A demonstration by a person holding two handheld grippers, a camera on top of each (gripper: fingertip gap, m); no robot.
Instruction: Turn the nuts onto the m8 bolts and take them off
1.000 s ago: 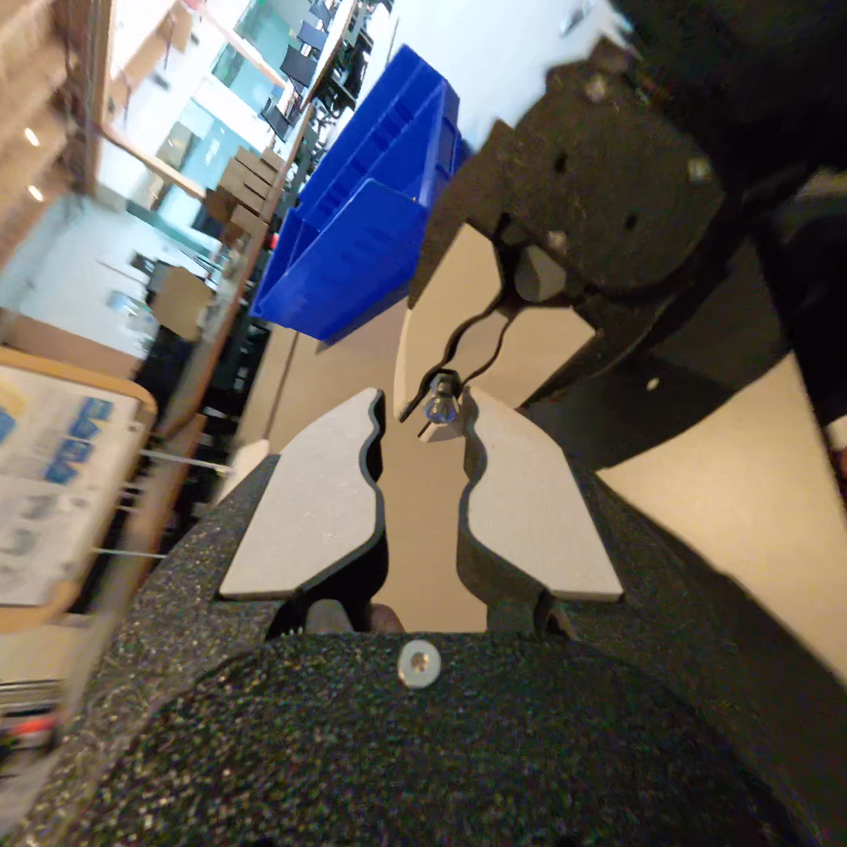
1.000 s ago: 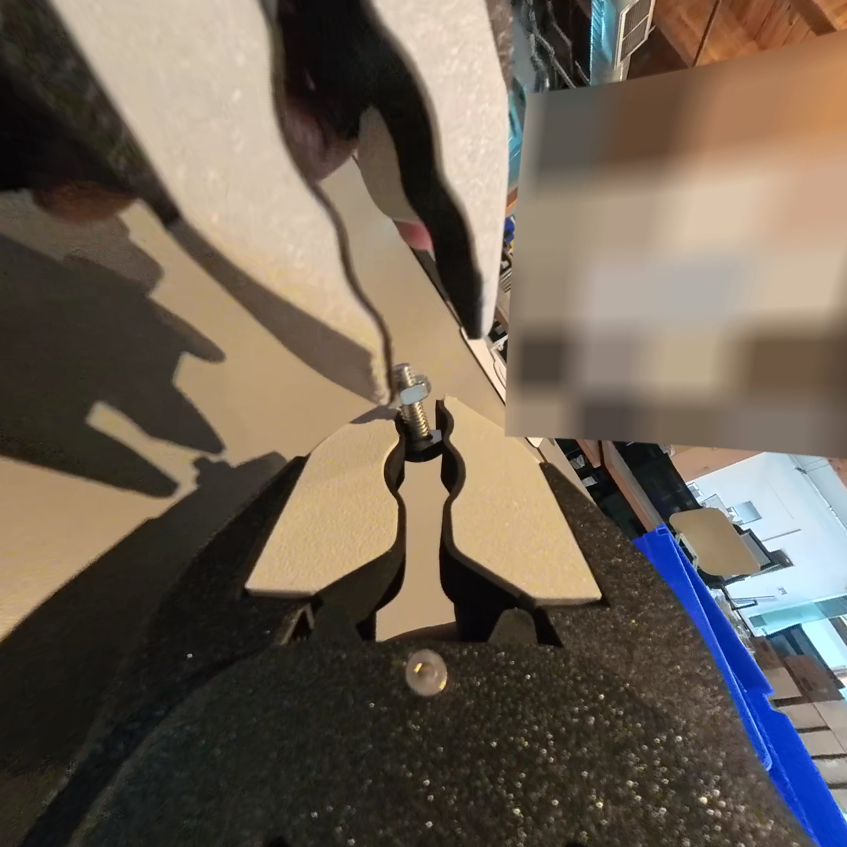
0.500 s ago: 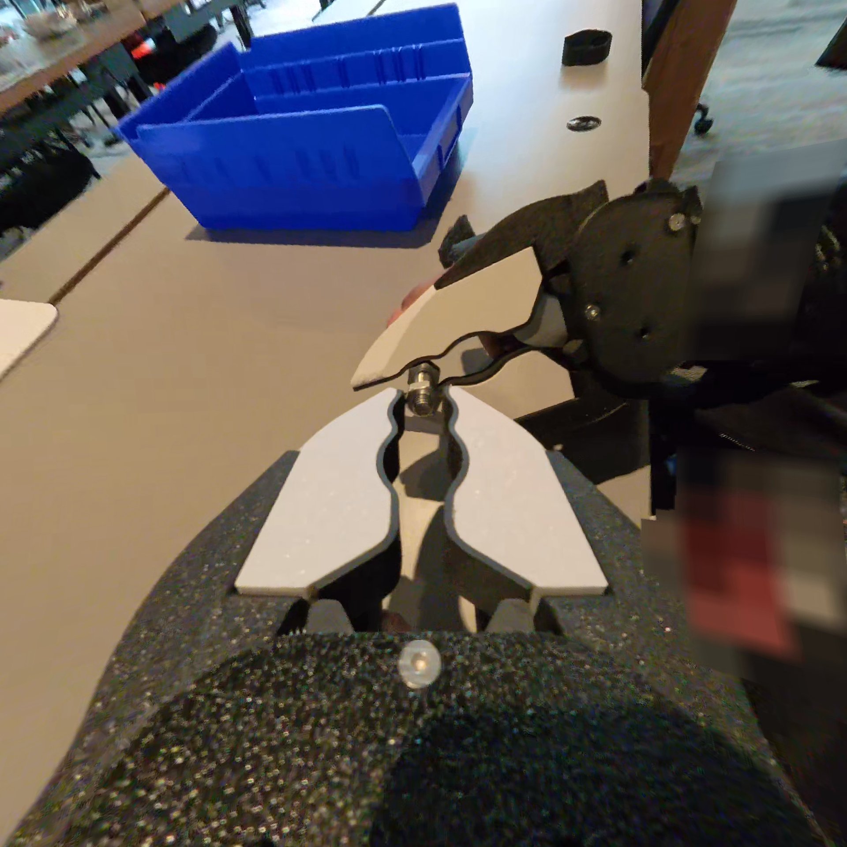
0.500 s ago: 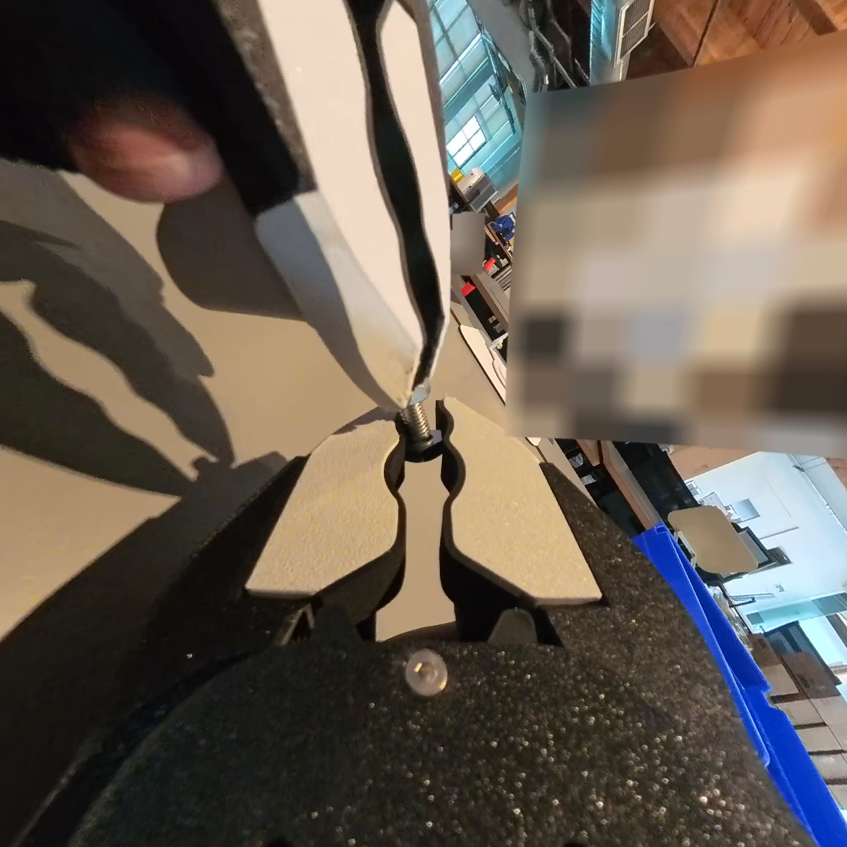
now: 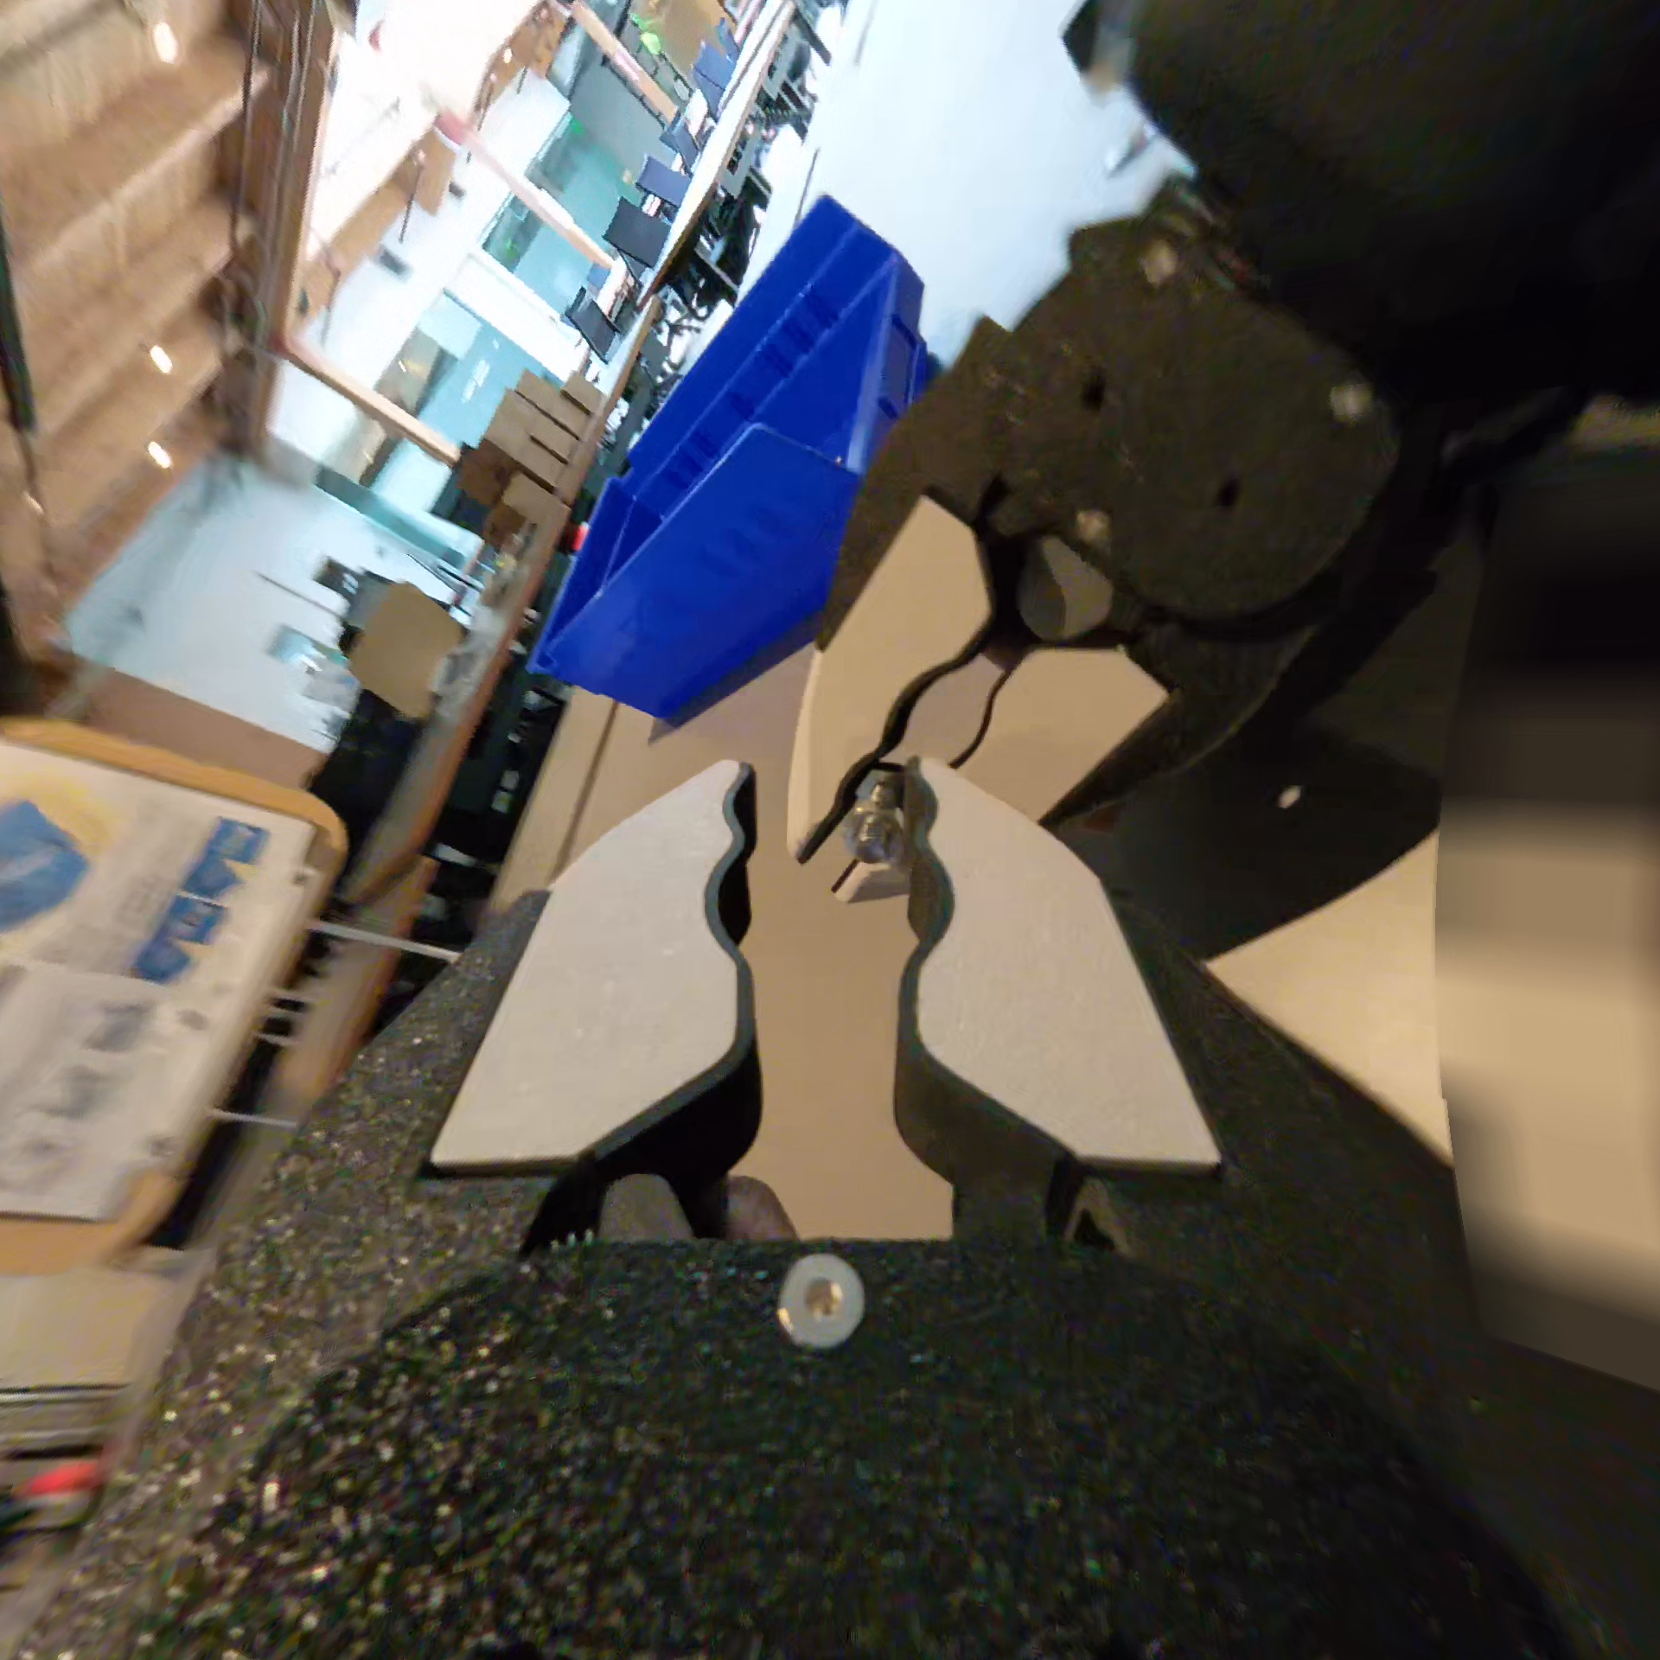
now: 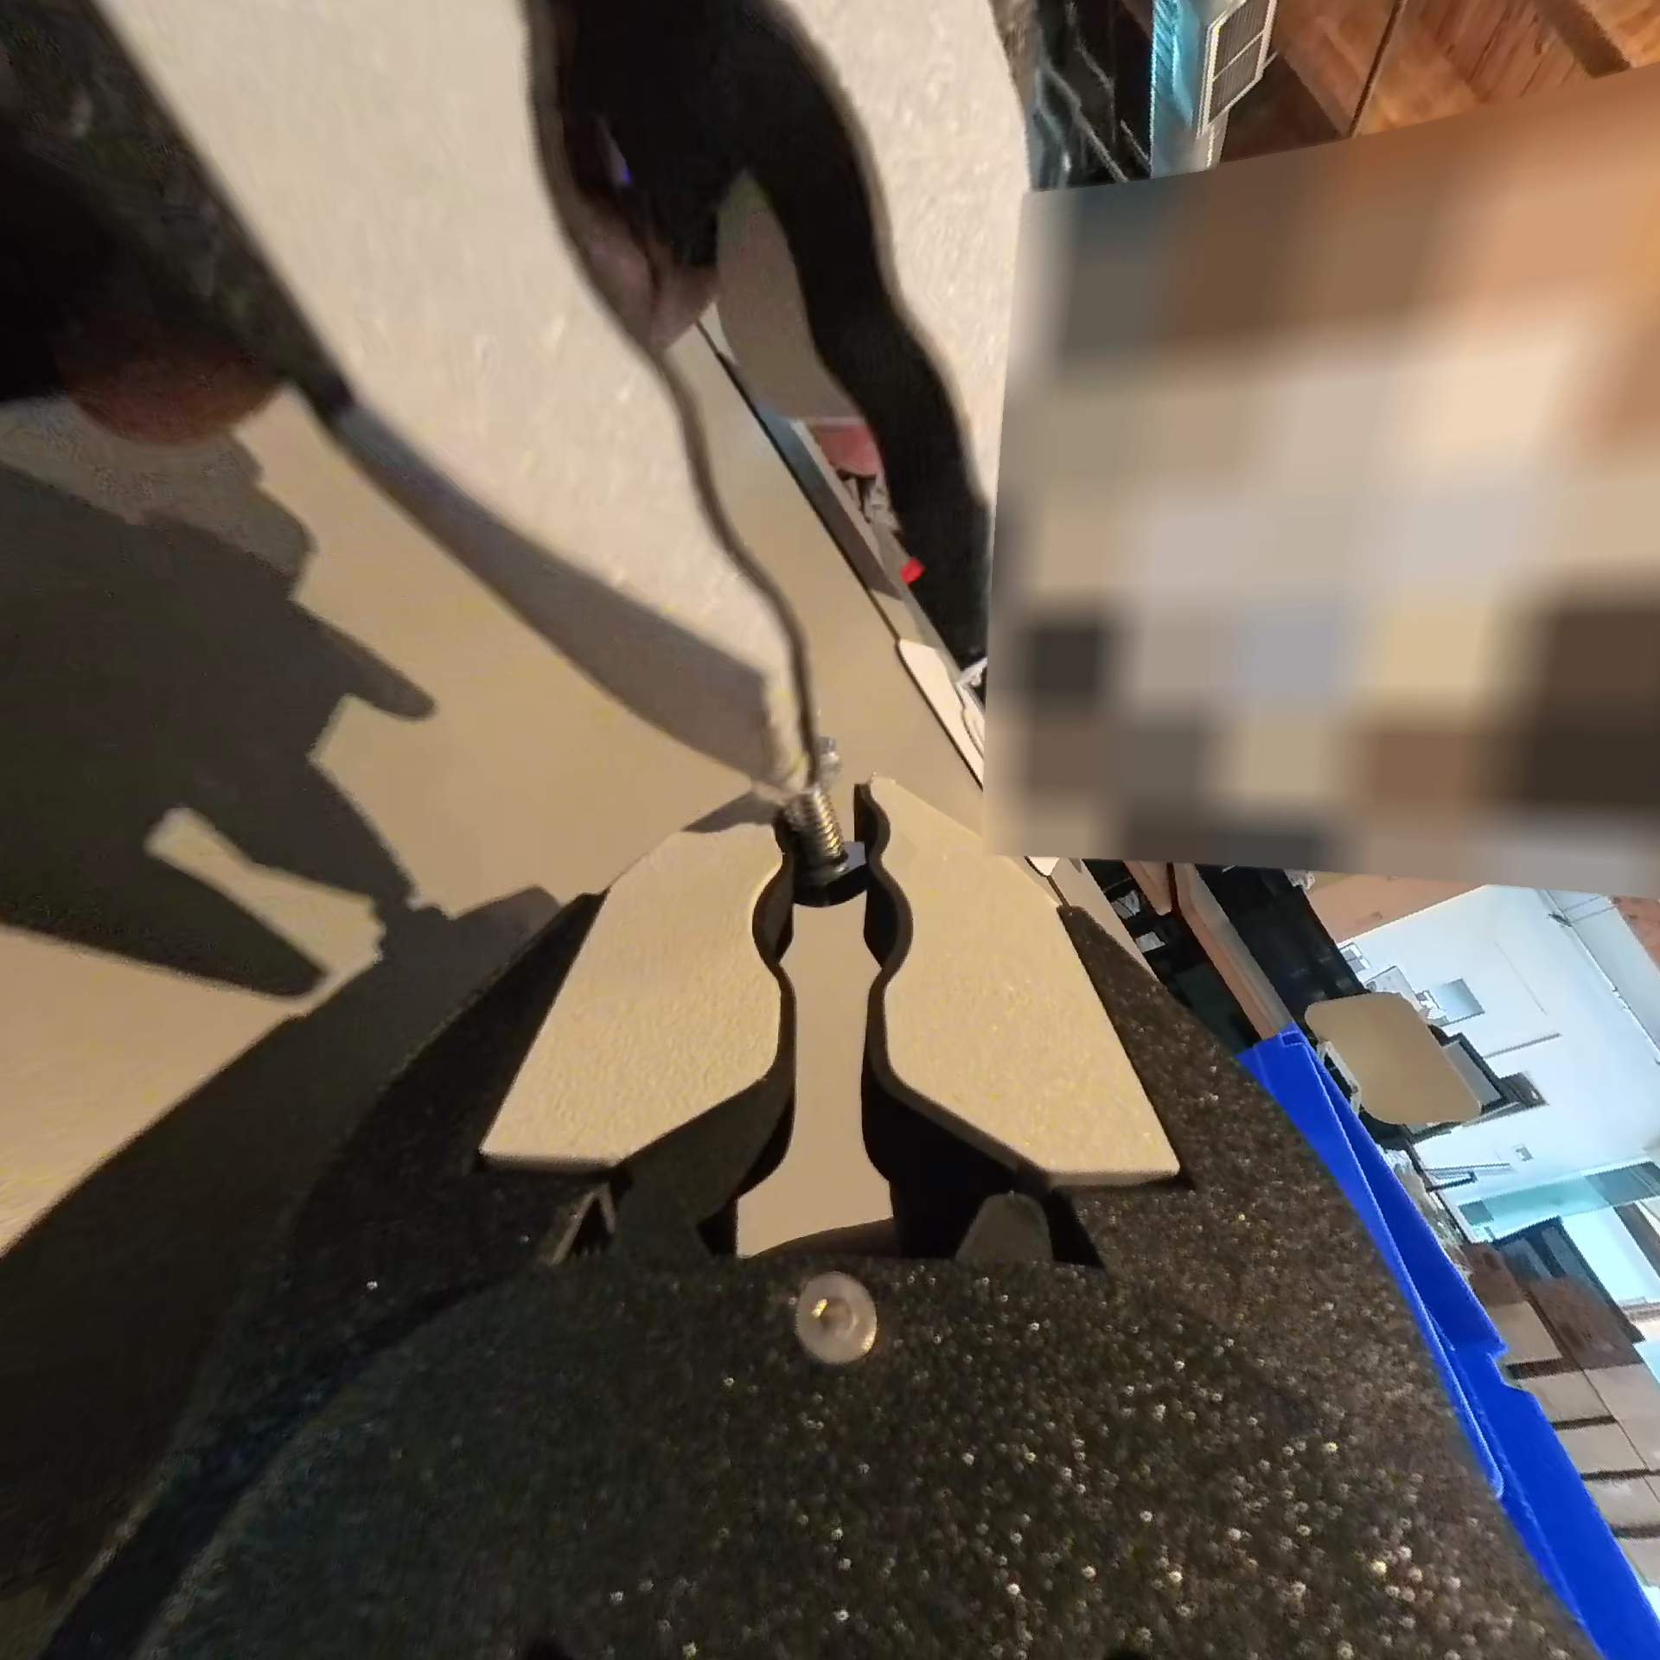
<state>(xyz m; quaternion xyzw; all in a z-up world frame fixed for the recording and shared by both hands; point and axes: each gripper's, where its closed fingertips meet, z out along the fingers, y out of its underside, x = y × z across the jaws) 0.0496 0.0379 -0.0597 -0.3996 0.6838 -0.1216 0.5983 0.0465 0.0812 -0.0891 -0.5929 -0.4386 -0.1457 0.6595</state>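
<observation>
The bolt sits head-down in the notch near the tips of my right gripper, whose fingers are clamped on the dark head; the threaded shank points forward, away from the camera. A silver nut is on the far end of the shank, beside the tip of my left gripper. That gripper's fingers stand apart with a wide gap and grip nothing; only the right-hand pad lies just beside the nut, and I cannot tell whether it touches. The whole assembly is held above the beige table. A blue bin stands farther back on it.
</observation>
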